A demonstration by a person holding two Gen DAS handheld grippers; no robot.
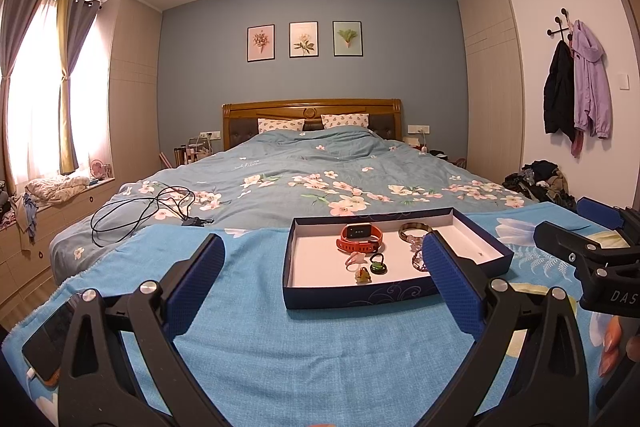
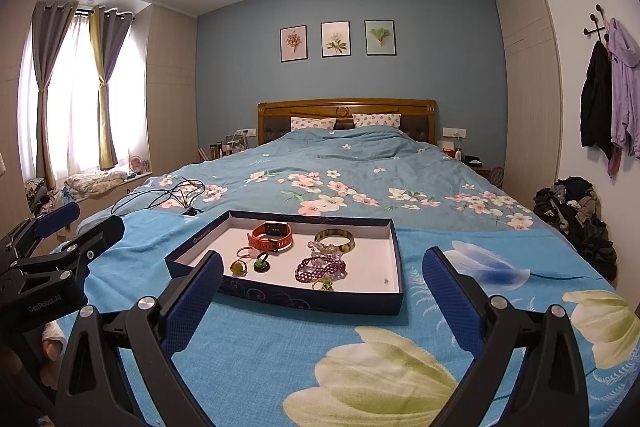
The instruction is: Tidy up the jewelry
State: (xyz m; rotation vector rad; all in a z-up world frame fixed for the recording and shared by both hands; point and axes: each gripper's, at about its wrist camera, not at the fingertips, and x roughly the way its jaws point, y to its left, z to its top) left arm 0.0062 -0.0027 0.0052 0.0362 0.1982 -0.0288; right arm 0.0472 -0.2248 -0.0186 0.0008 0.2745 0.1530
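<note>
A dark blue tray (image 2: 320, 301) with a white floor lies on a blue flowered towel (image 2: 280, 359) at the foot of the bed. In it lie an orange watch (image 2: 272, 237), a brown bangle (image 2: 335, 241), a purple bead bracelet (image 2: 320, 267), a clear bead bracelet (image 2: 324, 249) and three rings (image 2: 262, 263). My right gripper (image 2: 322, 255) is open, just short of the tray's near rim. My left gripper (image 1: 322, 243) is open too, before the tray (image 1: 360, 297); its right finger hides part of the purple bracelet (image 1: 418, 259). The watch (image 1: 360, 239) is in plain sight. Neither gripper holds anything.
A black cable (image 1: 144, 211) lies coiled on the floral quilt left of the tray. A phone (image 1: 48, 339) rests on the towel at the bottom left. A hand (image 1: 612, 343) holds the right gripper (image 1: 560, 217). A clothes pile (image 2: 576, 219) sits right of the bed.
</note>
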